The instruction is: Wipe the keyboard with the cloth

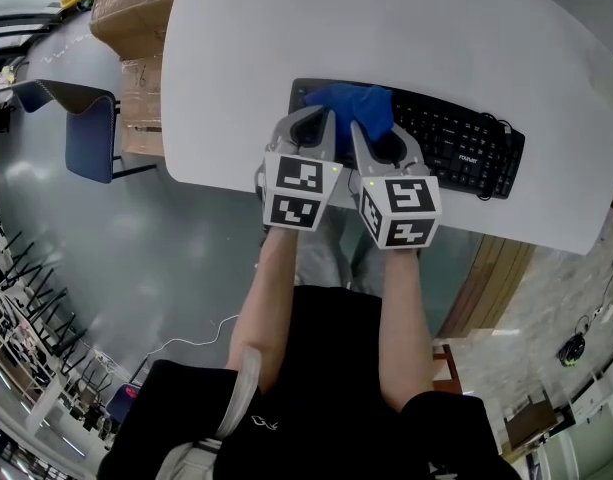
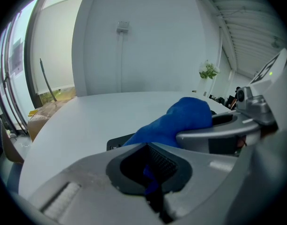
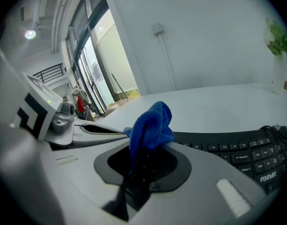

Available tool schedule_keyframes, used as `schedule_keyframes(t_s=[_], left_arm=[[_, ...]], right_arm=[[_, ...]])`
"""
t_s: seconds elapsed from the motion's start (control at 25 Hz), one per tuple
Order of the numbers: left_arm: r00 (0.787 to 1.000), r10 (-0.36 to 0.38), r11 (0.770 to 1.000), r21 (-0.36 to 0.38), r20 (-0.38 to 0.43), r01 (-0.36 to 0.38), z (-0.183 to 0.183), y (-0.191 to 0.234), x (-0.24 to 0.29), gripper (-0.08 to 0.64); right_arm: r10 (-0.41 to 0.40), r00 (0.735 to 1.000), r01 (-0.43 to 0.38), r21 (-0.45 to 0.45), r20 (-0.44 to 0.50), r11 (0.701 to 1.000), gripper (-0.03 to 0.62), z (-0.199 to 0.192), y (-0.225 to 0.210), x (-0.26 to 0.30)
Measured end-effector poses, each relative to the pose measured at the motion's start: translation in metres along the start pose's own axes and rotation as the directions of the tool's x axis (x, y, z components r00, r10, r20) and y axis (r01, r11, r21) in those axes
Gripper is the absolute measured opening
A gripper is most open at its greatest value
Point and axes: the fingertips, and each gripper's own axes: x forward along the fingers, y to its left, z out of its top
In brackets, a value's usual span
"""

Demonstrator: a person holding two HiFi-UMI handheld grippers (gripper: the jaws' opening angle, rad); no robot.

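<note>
A black keyboard [image 1: 456,143] lies near the front edge of the white table [image 1: 406,28]. A blue cloth [image 1: 358,108] is bunched up on its left end. My left gripper [image 1: 321,120] and right gripper [image 1: 362,128] sit side by side at the cloth, both shut on it. In the left gripper view a scrap of the cloth [image 2: 180,121] shows inside the closed jaws of my left gripper [image 2: 149,146]. In the right gripper view the cloth [image 3: 151,123] rises from the closed jaws of my right gripper [image 3: 148,148], with the keyboard [image 3: 237,146] behind and to the right.
Cardboard boxes [image 1: 136,13] and a blue chair [image 1: 91,128] stand on the floor left of the table. The table's front edge runs just under the grippers. A potted plant [image 2: 209,71] stands far off at the back right.
</note>
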Motion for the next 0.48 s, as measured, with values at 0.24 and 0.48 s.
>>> schedule_keyframes(t_s=[0.24,0.48], left_arm=[[1.000,-0.025,1.000,0.019,-0.010,0.025,0.005,-0.018,0.006,-0.004],[0.999,-0.048,0.998,0.037,-0.017,0.048,0.009,-0.037,0.013,-0.003]], right_arm=[[-0.020,1.000,0.020,0.013,0.002,1.000,0.084,-0.001,-0.015,-0.010],[-0.040,0.999,0.040,0.028,0.005,0.999,0.084,-0.002,-0.032,-0.021]])
